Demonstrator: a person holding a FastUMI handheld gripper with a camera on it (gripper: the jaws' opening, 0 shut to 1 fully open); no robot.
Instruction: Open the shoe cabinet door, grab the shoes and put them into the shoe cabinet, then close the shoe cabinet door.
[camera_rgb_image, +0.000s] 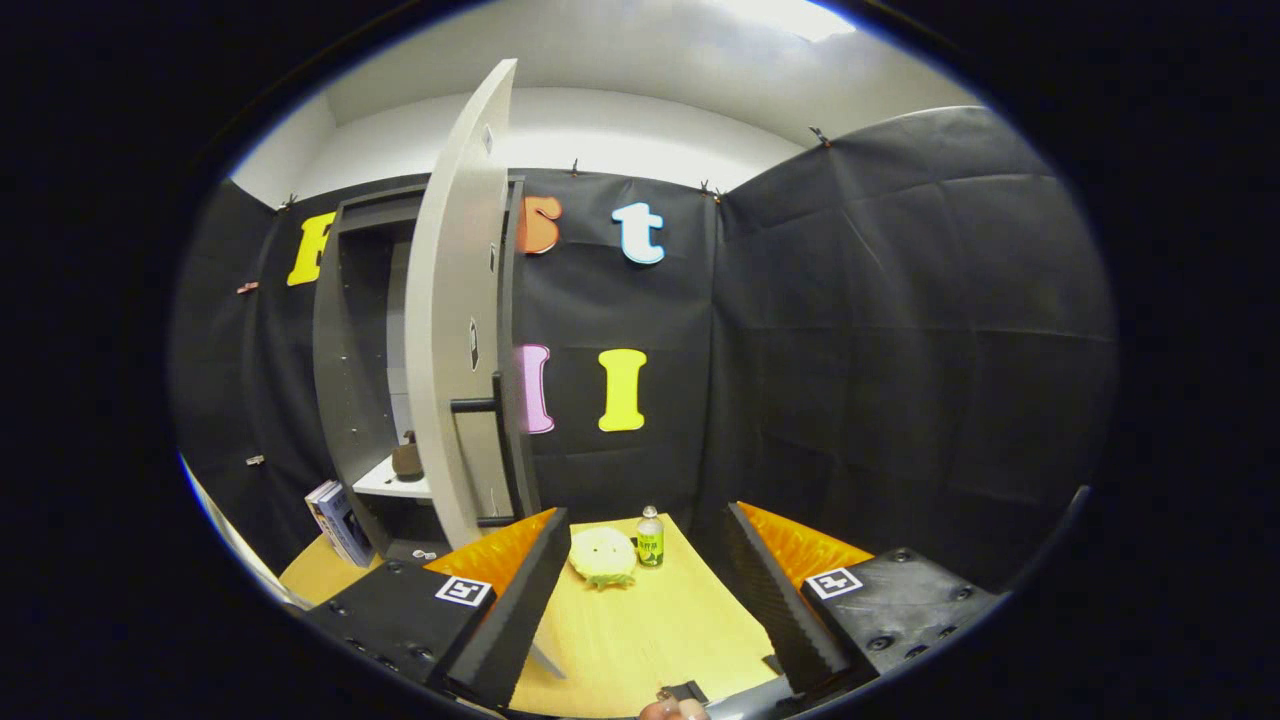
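Claw (640, 600): your fingers stand wide apart, gripping nothing.
Door (455, 330): swung open, edge toward you.
Cabinet (365, 360): left of fingers.
Shoe (602, 556): on worktop (650, 630), ahead between fingers, beside bottle (650, 537).

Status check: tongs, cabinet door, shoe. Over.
Tongs open, empty. Cabinet door swung open. Shoe on table just ahead between fingers, bottle touching or close beside it.

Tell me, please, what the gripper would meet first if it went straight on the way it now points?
Probably the pale shoe on the table, just ahead between the open gripper fingers, with the bottle right beside it. Depth is hard to judge; if it passes above them, the black wall follows.
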